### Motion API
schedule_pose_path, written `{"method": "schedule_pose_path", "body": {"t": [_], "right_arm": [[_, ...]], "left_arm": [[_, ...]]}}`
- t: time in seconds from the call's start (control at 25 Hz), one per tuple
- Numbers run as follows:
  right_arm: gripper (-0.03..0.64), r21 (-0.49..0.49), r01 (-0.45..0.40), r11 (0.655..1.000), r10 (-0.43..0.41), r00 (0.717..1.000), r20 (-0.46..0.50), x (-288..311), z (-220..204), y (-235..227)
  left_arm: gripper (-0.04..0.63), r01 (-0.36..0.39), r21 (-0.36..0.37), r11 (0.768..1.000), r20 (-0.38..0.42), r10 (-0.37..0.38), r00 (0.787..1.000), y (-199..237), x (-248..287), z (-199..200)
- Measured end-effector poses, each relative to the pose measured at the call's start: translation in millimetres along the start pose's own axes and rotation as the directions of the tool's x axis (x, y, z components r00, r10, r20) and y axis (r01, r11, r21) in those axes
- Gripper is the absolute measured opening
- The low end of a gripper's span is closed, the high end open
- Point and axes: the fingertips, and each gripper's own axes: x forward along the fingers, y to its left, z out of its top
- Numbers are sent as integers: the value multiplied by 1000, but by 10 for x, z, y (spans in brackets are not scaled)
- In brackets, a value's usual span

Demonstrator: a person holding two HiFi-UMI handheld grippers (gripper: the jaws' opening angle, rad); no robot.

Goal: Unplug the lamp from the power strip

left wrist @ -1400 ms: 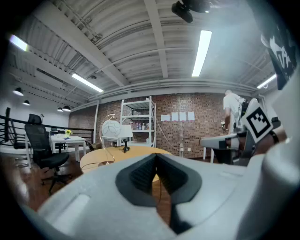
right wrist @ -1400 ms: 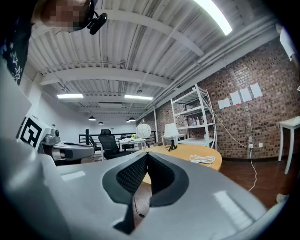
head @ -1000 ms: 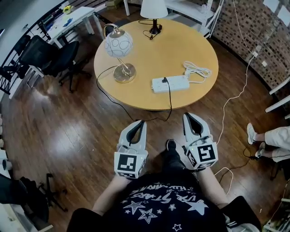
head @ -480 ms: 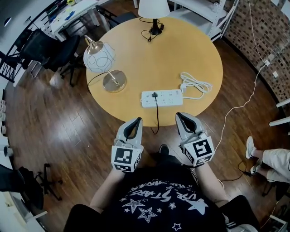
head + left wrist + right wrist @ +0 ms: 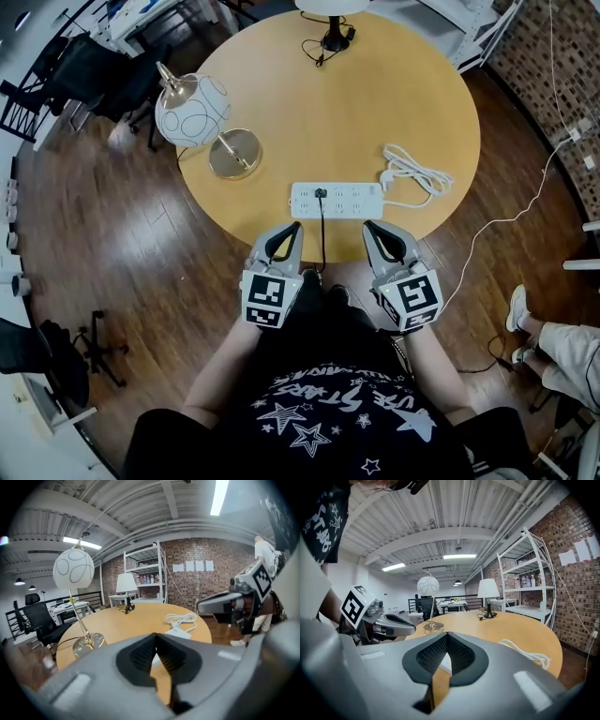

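Note:
A white power strip (image 5: 337,199) lies near the front edge of the round wooden table (image 5: 375,103), with a black plug (image 5: 321,194) in it and a black cord hanging over the edge. The globe lamp (image 5: 192,110) on a brass base (image 5: 233,155) stands at the table's left. My left gripper (image 5: 285,235) and right gripper (image 5: 377,233) hover just short of the table edge, either side of the cord, both shut and empty. In the left gripper view the lamp (image 5: 73,569) is at left; the right gripper view shows it (image 5: 428,586) far ahead.
A second lamp with a white shade (image 5: 335,37) stands at the table's far side. The strip's own white cable (image 5: 414,172) lies coiled to its right. Black office chairs (image 5: 89,70) stand at left. A seated person's leg and shoe (image 5: 547,332) show at right.
Over the last second the table has come closer; both grippers now reach its front edge near the power strip. Their jaws stay shut.

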Motion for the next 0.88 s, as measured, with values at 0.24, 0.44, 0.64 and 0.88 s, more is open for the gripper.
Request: {"method": "schedule_pose_path", "body": {"t": [0.24,0.44,0.64,0.88], "right_arm": [[8,-21,18,1000,-20,996,-85,267,-236,-151],[9,-38,12,999,-17,991,-130,490,-288,-169],[8,-139,-41,990,9,975,-224,789,-383,-54],[9,-258,-176,950,75,930,-360,998,-548,93]], "left_arm": [[3,51,-9,999,-77,-51,996,94,393,-171],[3,112,-8,994,-146,-112,983,127,574,-313],[3,176,-1,984,-240,-171,956,134,769,-558],[3,247,37,968,-328,-221,918,106,894,-637]]}}
